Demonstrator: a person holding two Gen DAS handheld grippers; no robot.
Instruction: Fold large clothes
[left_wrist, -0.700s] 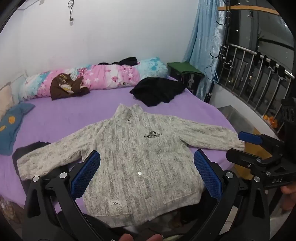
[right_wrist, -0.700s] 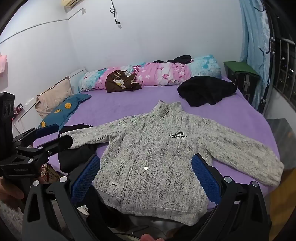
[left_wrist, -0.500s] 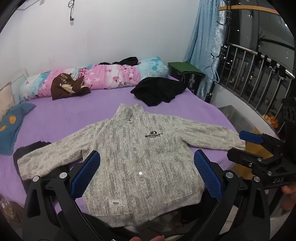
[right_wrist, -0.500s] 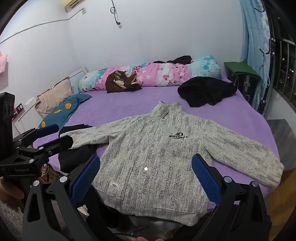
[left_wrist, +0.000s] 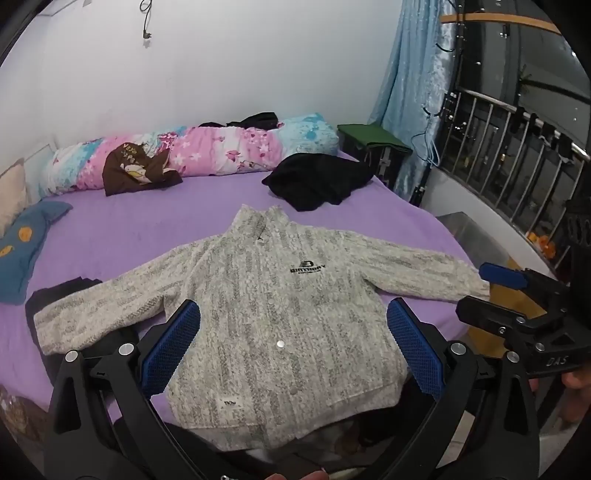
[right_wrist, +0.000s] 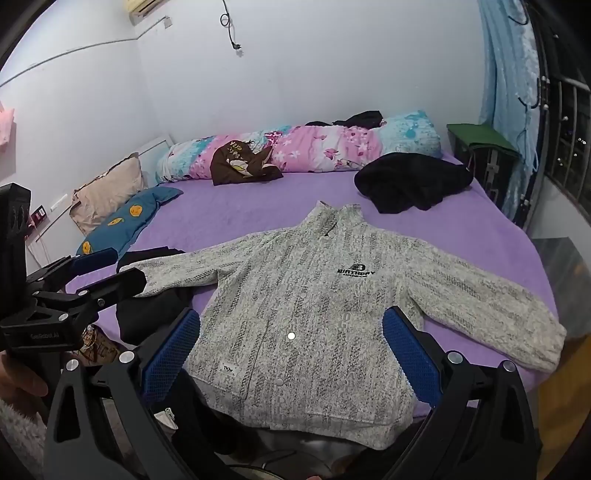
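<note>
Garment: grey-and-white speckled knit jacket with snap buttons and a black chest logo (left_wrist: 280, 317), spread flat front-up, sleeves out to both sides, collar towards the far wall, hem at the near edge.
Support: bed under a purple sheet (left_wrist: 147, 229).
My left gripper (left_wrist: 291, 347): jaws released wide, blue pads hanging above the jacket's lower body, nothing between them.
My right gripper (right_wrist: 290, 349): jaws released wide, likewise above the lower body, nothing held.
Neighbours: crumpled black garment (left_wrist: 317, 181) beyond the collar; pink-and-blue floral bolster (left_wrist: 207, 147) along the wall; dark clothing (right_wrist: 155, 306) under the sleeve on the left.
</note>
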